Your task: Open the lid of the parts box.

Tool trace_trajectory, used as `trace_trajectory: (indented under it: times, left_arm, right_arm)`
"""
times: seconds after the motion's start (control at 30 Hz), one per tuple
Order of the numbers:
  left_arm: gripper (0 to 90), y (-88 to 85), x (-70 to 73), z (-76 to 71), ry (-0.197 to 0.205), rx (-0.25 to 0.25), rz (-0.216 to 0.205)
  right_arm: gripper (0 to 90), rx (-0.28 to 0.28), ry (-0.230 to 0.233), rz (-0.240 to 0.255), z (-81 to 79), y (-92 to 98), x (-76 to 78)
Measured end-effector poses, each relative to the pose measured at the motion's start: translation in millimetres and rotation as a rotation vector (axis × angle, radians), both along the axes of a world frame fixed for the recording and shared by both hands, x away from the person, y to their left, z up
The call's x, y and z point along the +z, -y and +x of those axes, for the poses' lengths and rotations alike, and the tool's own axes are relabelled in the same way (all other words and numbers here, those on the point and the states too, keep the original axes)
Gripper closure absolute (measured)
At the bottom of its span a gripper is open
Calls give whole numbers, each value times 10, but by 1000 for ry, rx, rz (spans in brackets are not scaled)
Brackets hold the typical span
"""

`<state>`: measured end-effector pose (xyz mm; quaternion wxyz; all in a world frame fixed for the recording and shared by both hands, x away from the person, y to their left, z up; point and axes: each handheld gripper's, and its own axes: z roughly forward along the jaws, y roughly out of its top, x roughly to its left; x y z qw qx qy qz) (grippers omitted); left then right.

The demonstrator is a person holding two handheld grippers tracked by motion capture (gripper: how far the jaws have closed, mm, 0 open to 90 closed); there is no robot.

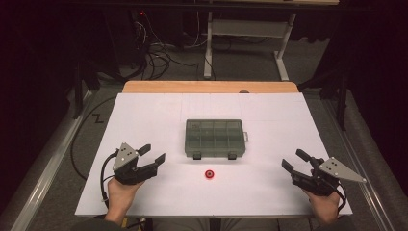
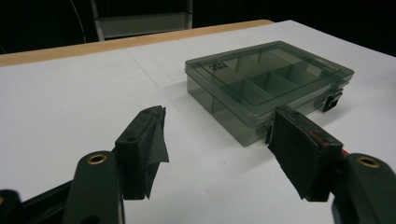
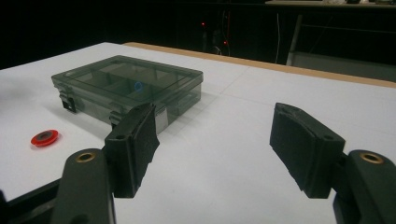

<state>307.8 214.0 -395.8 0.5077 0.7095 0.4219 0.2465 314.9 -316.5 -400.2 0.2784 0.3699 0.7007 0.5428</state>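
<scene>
A smoky clear compartment box (image 1: 215, 138) with its lid closed lies at the middle of the white table (image 1: 144, 110); two dark latches face the person. A small red ring (image 1: 209, 173) lies just in front of it. My left gripper (image 1: 152, 154) rests at the front left, open and empty, pointing toward the box (image 2: 266, 86). At the front right my right gripper (image 1: 295, 160) is also open with nothing between its jaws; the box (image 3: 128, 86) and the red ring (image 3: 45, 137) lie ahead to its left.
A wooden strip (image 1: 211, 86) borders the table's far edge. Beyond it stand a white desk frame (image 1: 250, 29) and tangled cables (image 1: 154, 53) on the dark floor. Bare white surface lies between each gripper and the box.
</scene>
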Motion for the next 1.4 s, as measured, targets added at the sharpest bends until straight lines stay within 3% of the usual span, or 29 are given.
trace_trajectory:
  times: [0.57,1.4]
  left_arm:
    - [368,12,5,42,-12,-24,-14]
    - [363,15,12,65,2,-21,-33]
  right_arm:
    - [338,-33,-3,16,1,11,11]
    - [390,-48,46,16,3,13,30]
